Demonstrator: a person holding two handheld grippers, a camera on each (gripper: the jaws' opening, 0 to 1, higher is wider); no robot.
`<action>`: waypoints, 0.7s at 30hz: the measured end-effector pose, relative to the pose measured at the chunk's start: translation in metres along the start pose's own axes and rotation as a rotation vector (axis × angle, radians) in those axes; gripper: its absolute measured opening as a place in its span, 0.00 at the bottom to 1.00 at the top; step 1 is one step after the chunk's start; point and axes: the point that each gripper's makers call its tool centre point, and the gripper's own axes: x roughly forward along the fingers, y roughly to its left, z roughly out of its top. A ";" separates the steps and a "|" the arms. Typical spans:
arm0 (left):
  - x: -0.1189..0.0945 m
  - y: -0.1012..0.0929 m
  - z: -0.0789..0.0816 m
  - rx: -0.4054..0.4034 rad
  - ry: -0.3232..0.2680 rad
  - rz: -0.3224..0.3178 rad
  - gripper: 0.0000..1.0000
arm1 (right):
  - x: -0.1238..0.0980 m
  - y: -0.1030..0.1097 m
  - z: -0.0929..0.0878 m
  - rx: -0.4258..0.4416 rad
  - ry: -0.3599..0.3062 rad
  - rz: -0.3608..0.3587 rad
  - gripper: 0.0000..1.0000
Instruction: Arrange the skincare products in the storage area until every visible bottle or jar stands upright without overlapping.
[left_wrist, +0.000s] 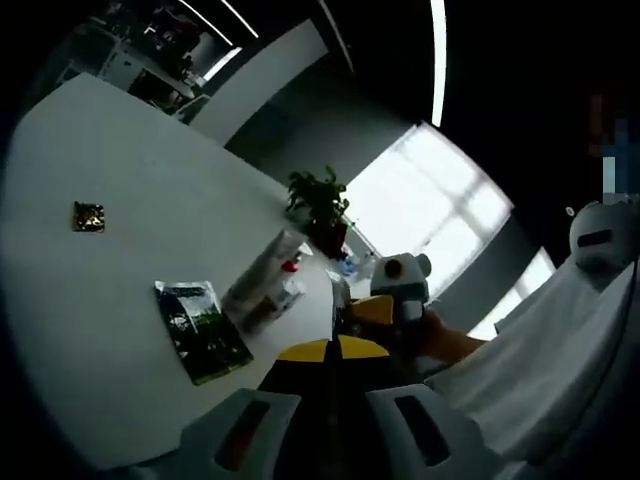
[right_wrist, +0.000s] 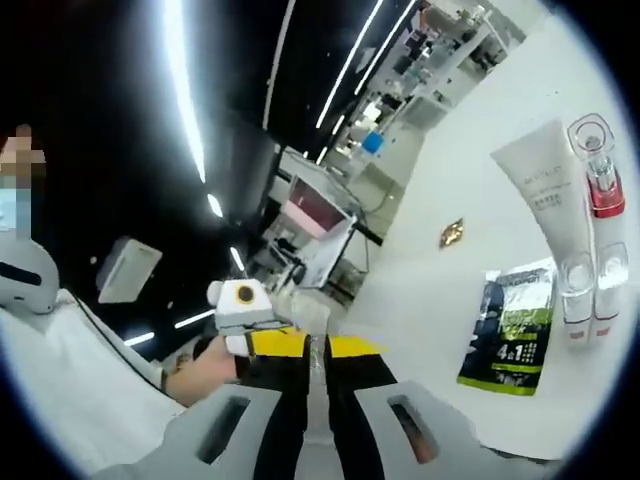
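Several products lie flat rather than upright, huddled at the far edge of the white tabletop, and that huddle is where the trouble sits. In the left gripper view, going left to right, a small gold packet lies alone at nine o'clock. A dark green sachet lies nearer the centre, and next comes the white tube, on its side. The red-capped bottle and the clear bottles press against its far flank. A potted plant stands just beyond them, at twelve o'clock from the cluster.

The left gripper has its fingers drawn together on nothing, well short of the products. The right gripper looks the same, tips meeting, nothing held. In its view the sachet sits at four o'clock and the tube and bottles at two to three o'clock.

My judgement is that the tube and the red-capped bottle touch, perhaps overlap. Lifting one may therefore drag or roll the other, and a rolling bottle near the tabletop's edge could drop off. Closed fingers pushed into the group would scatter it, so they need to part first. A tube stood on its cap is likely to topple and knock its neighbours down.

As for containers, no tray or box is evident. The clear bottles look see-through, yet whether they hold anything is too small to tell.
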 end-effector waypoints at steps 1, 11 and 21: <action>0.000 0.001 0.000 -0.007 -0.003 0.002 0.00 | 0.001 0.001 -0.001 -0.004 0.005 0.000 0.11; 0.001 0.014 -0.005 -0.086 -0.023 0.024 0.00 | 0.000 -0.007 -0.014 -0.142 0.070 -0.056 0.43; -0.003 0.030 -0.005 -0.186 -0.057 0.053 0.00 | -0.004 -0.030 -0.039 -0.381 0.212 -0.161 0.63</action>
